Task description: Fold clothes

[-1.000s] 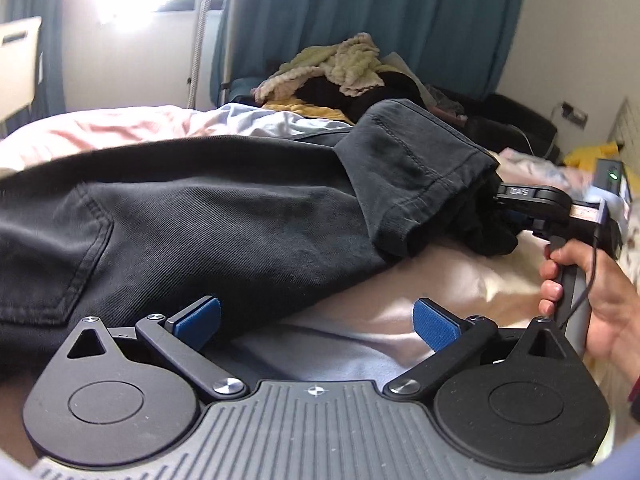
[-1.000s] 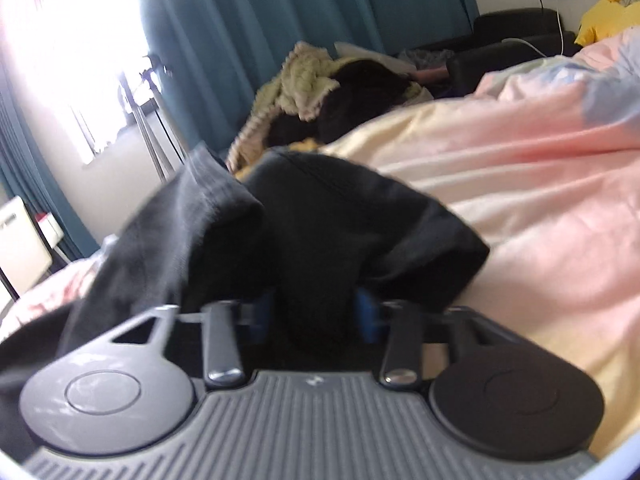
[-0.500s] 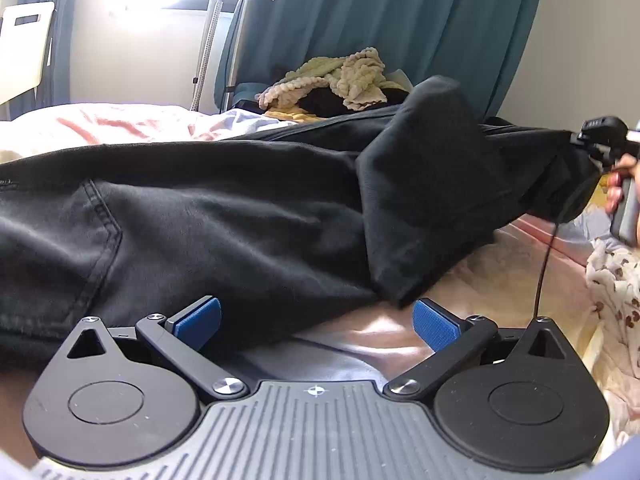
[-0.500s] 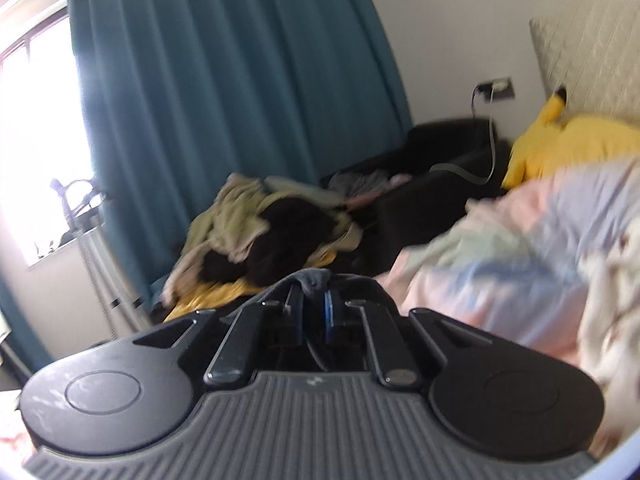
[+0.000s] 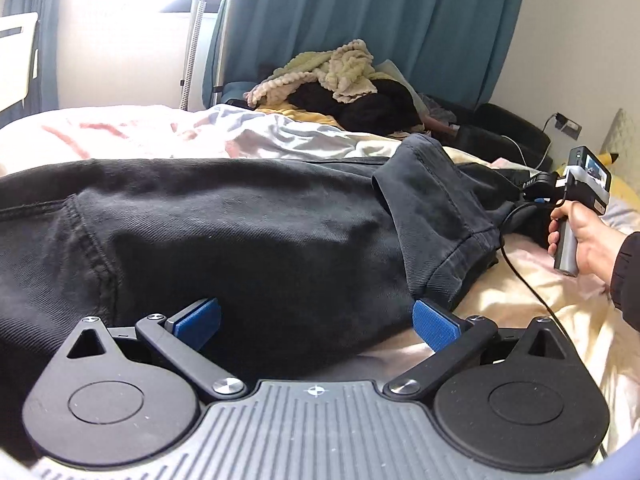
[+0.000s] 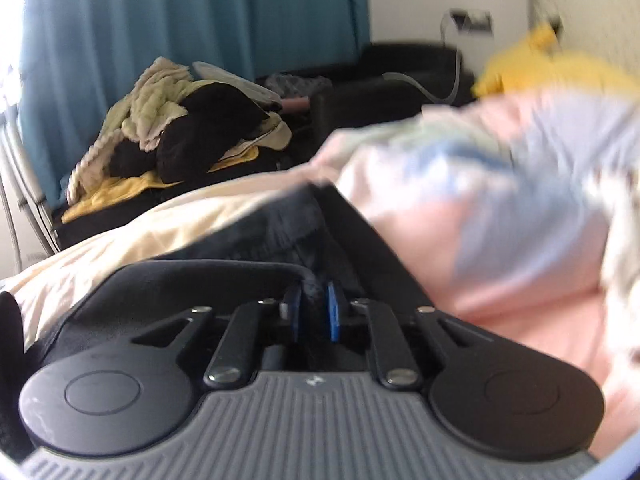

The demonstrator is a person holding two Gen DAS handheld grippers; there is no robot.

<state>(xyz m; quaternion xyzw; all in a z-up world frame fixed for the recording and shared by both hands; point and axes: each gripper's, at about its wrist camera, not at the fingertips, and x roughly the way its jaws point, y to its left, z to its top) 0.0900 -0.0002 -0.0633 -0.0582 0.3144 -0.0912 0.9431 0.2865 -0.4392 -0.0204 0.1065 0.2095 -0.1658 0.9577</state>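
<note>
One hand-held gripper (image 6: 312, 312) pinches black trousers (image 5: 240, 232); the other (image 5: 316, 322) gapes.

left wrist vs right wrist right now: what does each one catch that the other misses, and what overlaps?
Left wrist only: the left gripper open over the black jeans, the jeans' spread leg and folded hem, the person's right hand on the other gripper's handle, and the bright window.

Right wrist only: the right gripper with its pads closed on a bunched fold of the jeans, and a blurred yellow plush by the wall.

Both: the jeans, the pastel bedding, the clothes pile, the teal curtain and the wall socket.
</note>
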